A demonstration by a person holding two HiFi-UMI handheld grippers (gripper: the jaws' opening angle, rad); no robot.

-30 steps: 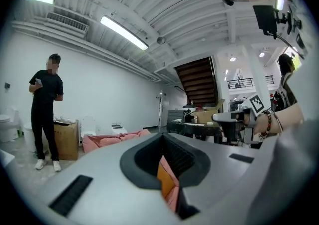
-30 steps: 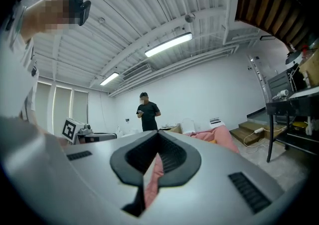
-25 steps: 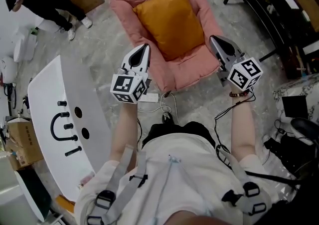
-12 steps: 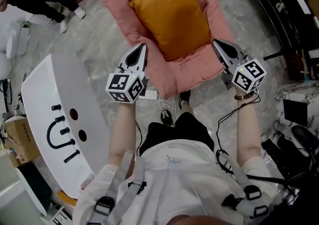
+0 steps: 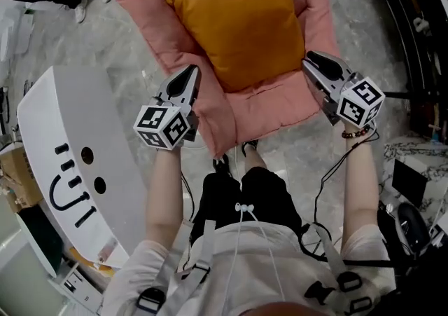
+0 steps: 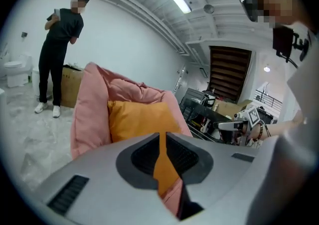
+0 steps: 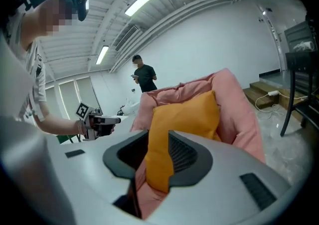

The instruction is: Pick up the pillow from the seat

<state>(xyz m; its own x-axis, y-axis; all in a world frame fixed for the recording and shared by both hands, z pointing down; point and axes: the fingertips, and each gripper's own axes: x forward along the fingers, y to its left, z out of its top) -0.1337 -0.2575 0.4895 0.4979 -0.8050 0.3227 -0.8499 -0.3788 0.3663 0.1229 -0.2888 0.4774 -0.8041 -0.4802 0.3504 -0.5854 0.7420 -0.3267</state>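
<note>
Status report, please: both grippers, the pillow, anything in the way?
Left gripper shut, right gripper jaws just opening, both empty. Pillow on seat, untouched. Nothing in the way.

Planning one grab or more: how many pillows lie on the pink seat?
1: the orange square fabric pillow rests in the middle of the pink padded seat, against its back. Nothing else shows there, though a smaller one could hide behind it.

The pillow (image 5: 241, 17) is a plain mustard orange against the dusty pink seat (image 5: 276, 101), and neither carries any print. The floor (image 5: 122, 55) is pale grey with marbled veining. The board (image 5: 42, 118) is white, with black marks and dots. The wearer's top (image 5: 245, 258) looks off-white, though the light makes that uncertain, and the shorts (image 5: 248, 192) are black. The bystander (image 6: 60, 44) wears black with white shoes.
</note>
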